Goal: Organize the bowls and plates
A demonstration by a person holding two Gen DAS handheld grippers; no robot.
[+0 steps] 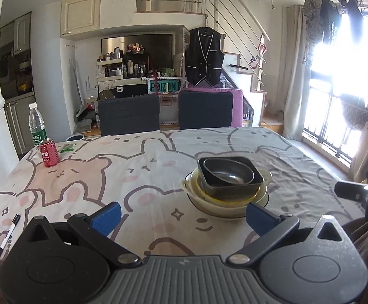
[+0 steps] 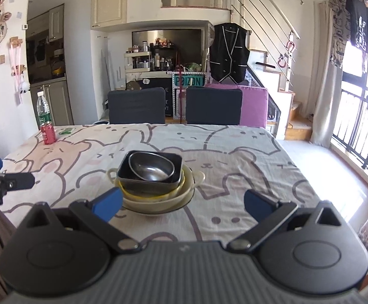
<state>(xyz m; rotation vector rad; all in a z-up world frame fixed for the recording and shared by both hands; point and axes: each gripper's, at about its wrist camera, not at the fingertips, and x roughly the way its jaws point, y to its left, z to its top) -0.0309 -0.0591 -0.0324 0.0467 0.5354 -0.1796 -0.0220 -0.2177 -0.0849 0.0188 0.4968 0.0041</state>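
A stack of dishes stands on the cartoon tablecloth. A steel bowl (image 1: 225,172) sits in a dark square bowl (image 1: 231,188), which sits in cream bowls (image 1: 217,204). In the right wrist view the steel bowl (image 2: 151,169), the square bowl (image 2: 148,185) and the cream bowls (image 2: 158,202) show the same way. My left gripper (image 1: 184,215) is open and empty, just short of the stack, which lies ahead to the right. My right gripper (image 2: 182,204) is open and empty, with the stack ahead to the left near its left finger.
A red can (image 1: 49,152), a water bottle (image 1: 36,126) and a green packet (image 1: 67,147) stand at the table's far left. A marker pen (image 1: 7,235) lies near the left edge. Two dark chairs (image 1: 129,115) and a purple one (image 2: 253,106) stand behind the table.
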